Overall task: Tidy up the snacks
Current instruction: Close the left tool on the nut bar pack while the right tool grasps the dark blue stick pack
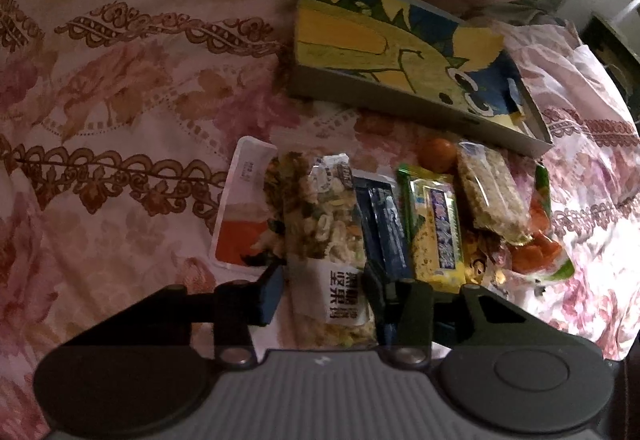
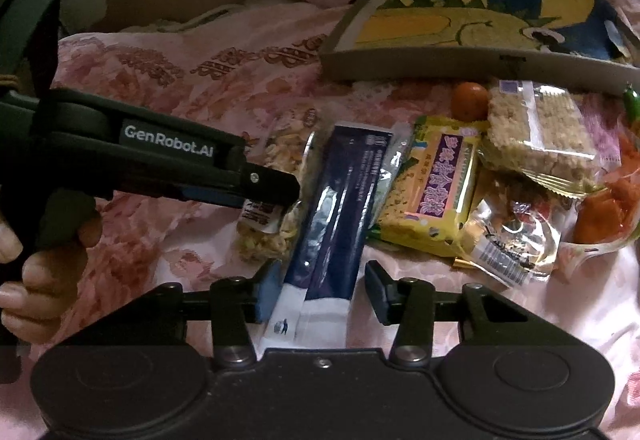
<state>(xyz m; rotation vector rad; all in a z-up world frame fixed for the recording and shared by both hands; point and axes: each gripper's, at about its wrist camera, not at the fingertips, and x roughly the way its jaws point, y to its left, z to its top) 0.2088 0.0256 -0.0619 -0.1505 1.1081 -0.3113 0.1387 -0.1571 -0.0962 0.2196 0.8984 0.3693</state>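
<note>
Snack packs lie in a row on a floral bedspread (image 1: 120,111). My left gripper (image 1: 324,292) is shut on a clear mixed snack bag (image 1: 320,215) with a white label, and the right wrist view shows its tip (image 2: 280,195) on that bag (image 2: 276,155). My right gripper (image 2: 322,294) is open around a dark blue packet (image 2: 340,191); the left pad touches it and a gap shows at the right finger. The blue packet (image 1: 380,224) lies just right of the held bag. A shallow box (image 1: 360,95) with a yellow and blue cartoon floor stands behind the row.
Right of the blue packet lie a yellow pack (image 2: 436,179), a puffed rice bar (image 2: 536,131), a clear-wrapped sweet (image 2: 512,236), an orange-red bag (image 2: 608,207) and a small orange ball (image 2: 470,101). A white and orange packet (image 1: 244,207) lies left. A hand (image 2: 40,272) holds the left gripper's handle.
</note>
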